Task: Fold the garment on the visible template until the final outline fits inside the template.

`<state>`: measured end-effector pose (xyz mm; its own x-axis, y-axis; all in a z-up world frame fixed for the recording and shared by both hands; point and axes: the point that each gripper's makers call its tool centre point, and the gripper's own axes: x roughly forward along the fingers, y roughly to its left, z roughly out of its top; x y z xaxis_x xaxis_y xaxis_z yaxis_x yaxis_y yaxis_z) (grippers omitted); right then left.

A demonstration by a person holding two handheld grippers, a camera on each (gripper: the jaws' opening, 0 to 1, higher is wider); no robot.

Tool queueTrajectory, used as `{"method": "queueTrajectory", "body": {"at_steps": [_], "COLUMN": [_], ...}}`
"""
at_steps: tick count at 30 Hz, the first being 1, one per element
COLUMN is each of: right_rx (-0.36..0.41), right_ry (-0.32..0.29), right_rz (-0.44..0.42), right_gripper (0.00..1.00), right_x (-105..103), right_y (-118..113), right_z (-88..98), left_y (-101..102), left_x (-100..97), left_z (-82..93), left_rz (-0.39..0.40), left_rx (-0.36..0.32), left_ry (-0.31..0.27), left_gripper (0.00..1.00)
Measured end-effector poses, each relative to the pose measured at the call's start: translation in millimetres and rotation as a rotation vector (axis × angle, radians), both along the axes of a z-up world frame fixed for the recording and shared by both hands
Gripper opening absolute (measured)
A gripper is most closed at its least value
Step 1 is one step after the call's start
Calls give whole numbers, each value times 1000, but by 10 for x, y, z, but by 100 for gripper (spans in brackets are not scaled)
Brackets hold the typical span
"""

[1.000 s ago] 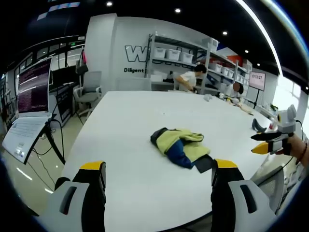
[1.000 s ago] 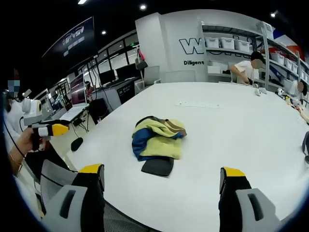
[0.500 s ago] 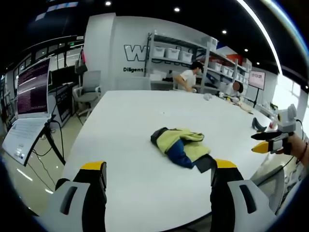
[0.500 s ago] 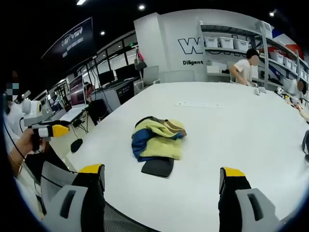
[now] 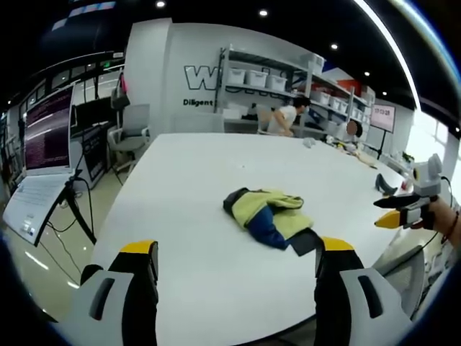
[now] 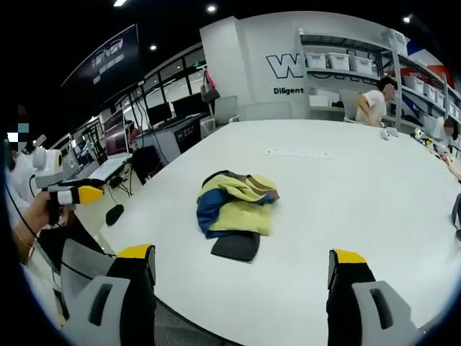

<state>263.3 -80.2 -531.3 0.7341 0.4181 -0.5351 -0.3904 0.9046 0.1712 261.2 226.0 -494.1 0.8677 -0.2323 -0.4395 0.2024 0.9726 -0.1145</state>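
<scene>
Nearest you in the left gripper view, your left tongs [image 5: 236, 254] are spread wide, yellow-tipped jaws rising from the bottom edge, nothing between them. Same in the right gripper view: right tongs [image 6: 241, 261] wide apart and gripping nothing.

Both sit at the near edge of the white worktop [image 5: 180, 194], off the cloth. A dark flat template [image 6: 235, 246] lies just ahead, between the jaws in the right gripper view; in the left gripper view it [image 5: 304, 242] sits right by the right-hand jaw tip. The garment [image 6: 234, 203], yellow and blue with a dark edge, is bunched in a heap just beyond the template, its near edge touching or overlapping the template's far edge. It is crumpled, not laid flat, and most of it lies off the template. In the left gripper view the garment [image 5: 266, 215] sits ahead, right of centre.

Your other hands show at the view edges: right tongs [image 5: 405, 211] held off the worktop's right side, left tongs [image 6: 68, 193] held off its left side; both well apart from the garment.

Farther back: office chair [image 5: 130, 135], monitor [image 5: 49, 130], shelving with white bins [image 6: 338, 63], a person [image 6: 375, 103] bent by the shelves.
</scene>
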Motion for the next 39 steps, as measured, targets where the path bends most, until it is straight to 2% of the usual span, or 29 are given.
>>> {"method": "queueTrajectory", "body": {"at_steps": [39], "right_rx": [17], "right_ry": [31], "right_rz": [2], "right_gripper": [97], "right_x": [39], "right_y": [35], "right_z": [-63], "left_y": [-47], "left_x": [48], "left_z": [-40], "left_rz": [-7], "left_rx": [15], "left_ry": [33], "left_gripper": [85]}}
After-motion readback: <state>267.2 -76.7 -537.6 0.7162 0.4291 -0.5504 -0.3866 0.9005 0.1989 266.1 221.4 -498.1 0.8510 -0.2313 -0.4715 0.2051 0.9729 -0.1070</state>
